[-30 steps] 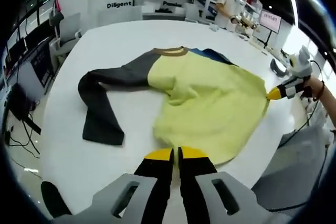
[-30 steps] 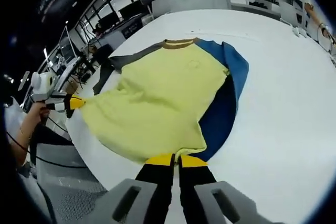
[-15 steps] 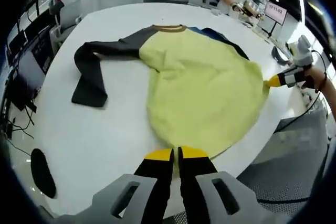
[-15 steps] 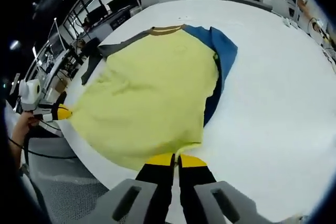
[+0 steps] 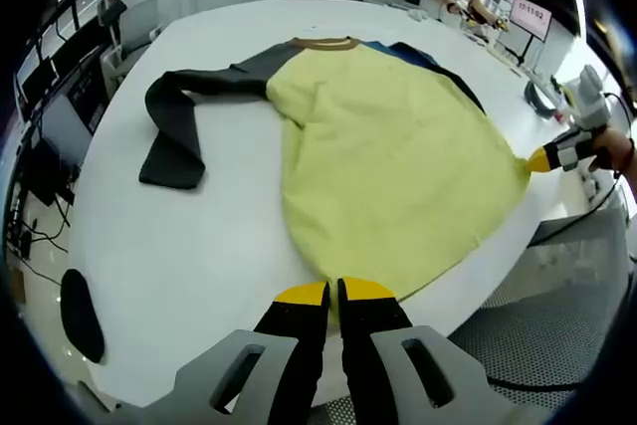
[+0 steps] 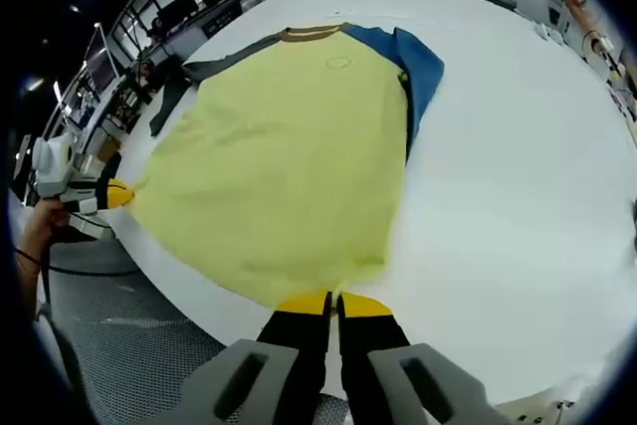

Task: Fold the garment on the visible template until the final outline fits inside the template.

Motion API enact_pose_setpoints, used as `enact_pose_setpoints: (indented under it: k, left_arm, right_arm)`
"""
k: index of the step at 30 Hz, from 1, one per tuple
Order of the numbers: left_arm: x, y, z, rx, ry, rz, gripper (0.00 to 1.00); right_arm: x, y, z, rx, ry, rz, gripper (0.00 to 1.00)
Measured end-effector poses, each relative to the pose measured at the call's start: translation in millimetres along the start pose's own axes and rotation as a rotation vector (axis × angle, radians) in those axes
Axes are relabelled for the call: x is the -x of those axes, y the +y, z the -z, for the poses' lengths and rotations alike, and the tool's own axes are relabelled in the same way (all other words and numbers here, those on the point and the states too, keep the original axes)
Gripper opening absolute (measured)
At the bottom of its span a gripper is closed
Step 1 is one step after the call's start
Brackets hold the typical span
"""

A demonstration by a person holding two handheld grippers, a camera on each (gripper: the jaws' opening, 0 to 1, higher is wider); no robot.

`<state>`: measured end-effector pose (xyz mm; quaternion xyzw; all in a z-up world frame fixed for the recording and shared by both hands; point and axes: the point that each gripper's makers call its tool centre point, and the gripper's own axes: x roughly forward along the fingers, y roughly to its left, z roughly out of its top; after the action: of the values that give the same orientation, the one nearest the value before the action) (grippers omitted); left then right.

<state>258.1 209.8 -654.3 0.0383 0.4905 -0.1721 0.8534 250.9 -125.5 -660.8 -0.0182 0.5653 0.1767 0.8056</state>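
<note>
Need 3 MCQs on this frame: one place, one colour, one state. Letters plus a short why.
1. Where does the dark grey sleeve lie in the left gripper view?
A. Spread on the table, left of the yellow body
B. Tucked under the yellow body
C. Hanging off the table edge

2. What colour is the collar?
A. Blue
B. Brown
C. White

3. What is the left tool doing?
A. Open above the table
B. Shut on the garment's hem
C. Shut on the sleeve cuff

Answers:
1 A: the sleeve lies bent on the white table, clear of the yellow front.
2 B: a brown band rims the neck; blue shows on the other sleeve.
3 B: its yellow tips meet on the hem of the garment, and the right tool pinches the hem likewise.
</note>
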Motion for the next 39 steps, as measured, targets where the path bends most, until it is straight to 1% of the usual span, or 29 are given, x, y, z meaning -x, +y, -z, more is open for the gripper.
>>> enact_pose_setpoints:
  k: [3,7,9,11,12,13,14,15,16,17,18,19,20,21,22,24,25,26,27,29,30,32,36,39]
  left_arm:
    - [-1.0,1.3,1.1,0.008,0.0,-0.007,0.07]
    - [-1.7,0.2,4.2,-0.011,0.004,-0.014,0.07]
    - [-1.6,0.1,5.2,-0.017,0.004,-0.02,0.08]
    - [0.5,3.2,4.4,-0.012,-0.006,-0.034,0.1]
    - [4.1,3.2,0.3,0.015,-0.029,-0.024,0.13]
    - [7.2,1.1,-5.7,0.066,-0.061,-0.009,0.16]
    - [10.2,1.6,-14.6,0.109,-0.104,0.014,0.21]
    - [11.1,2.7,-17.1,0.12,-0.115,0.018,0.24]
    - [13.9,6.7,-23.9,0.123,-0.133,0.016,0.26]
    - [16.6,12.6,-30.5,0.115,-0.146,-0.004,0.27]
    - [18.2,15.7,-36.1,0.111,-0.161,-0.012,0.27]
    - [18.9,18.2,-41.6,0.105,-0.175,-0.02,0.28]
    - [19.0,22.5,-49.6,0.106,-0.197,-0.026,0.3]
    - [17.0,27.1,-56.7,0.124,-0.211,-0.028,0.31]
    - [15.9,29.2,-61.3,0.128,-0.218,-0.026,0.32]
    - [12.3,34.9,-72.4,0.16,-0.243,-0.031,0.33]
    - [11.4,33.4,-78.9,0.163,-0.256,-0.035,0.34]
    - [8.5,37.7,-87.6,0.175,-0.278,-0.048,0.34]
    - [5.2,40.0,-93.5,0.183,-0.283,-0.06,0.35]
    - [-0.5,43.9,-102.8,0.189,-0.295,-0.075,0.36]
    - [-1.6,44.4,-104.8,0.196,-0.3,-0.076,0.36]
    - [-9.4,46.9,-118.2,0.22,-0.328,-0.079,0.38]
    - [-28.2,51.5,-137.2,0.243,-0.337,-0.084,0.39]
    - [-35.9,54.0,-146.5,0.257,-0.347,-0.078,0.38]
  right_arm:
    - [0.6,-3.0,6.2,0.003,0.019,0.016,0.0]
    - [-1.0,-6.0,11.9,0.009,0.037,0.025,0.0]
    - [-1.3,-5.1,11.5,0.009,0.032,0.019,0.0]
    - [1.3,-6.0,2.8,-0.004,-0.021,0.02,0.0]
    - [4.8,-5.0,-6.1,-0.019,-0.063,0.011,0.0]
    - [7.6,-6.0,-12.1,-0.034,-0.088,0.011,0.05]
    - [11.7,-8.7,-24.9,-0.053,-0.139,0.014,0.11]
    - [13.0,-9.3,-29.2,-0.056,-0.157,0.013,0.17]
    - [18.2,-13.5,-46.7,-0.069,-0.224,0.018,0.22]
    - [20.3,-16.1,-54.2,-0.071,-0.247,0.02,0.25]
    - [23.7,-20.3,-66.2,-0.071,-0.288,0.028,0.26]
    - [24.9,-21.5,-69.8,-0.07,-0.299,0.031,0.29]
    - [27.7,-24.3,-79.8,-0.062,-0.326,0.039,0.3]
    - [29.2,-27.9,-88.9,-0.058,-0.348,0.047,0.32]
    - [29.6,-29.7,-95.0,-0.055,-0.363,0.049,0.33]
    - [29.4,-31.9,-105.6,-0.055,-0.387,0.047,0.36]
    - [28.6,-32.9,-110.2,-0.058,-0.397,0.047,0.38]
    - [26.6,-35.2,-118.4,-0.064,-0.412,0.045,0.39]
    - [25.9,-36.2,-123.9,-0.064,-0.431,0.046,0.4]
    - [22.8,-36.4,-128.5,-0.06,-0.428,0.045,0.4]
    - [21.6,-36.3,-131.3,-0.055,-0.432,0.046,0.4]
    - [14.8,-38.9,-138.5,-0.05,-0.437,0.046,0.4]
    - [-0.2,-45.6,-146.1,-0.047,-0.427,0.053,0.41]
    - [-7.6,-49.5,-150.2,-0.055,-0.417,0.057,0.42]
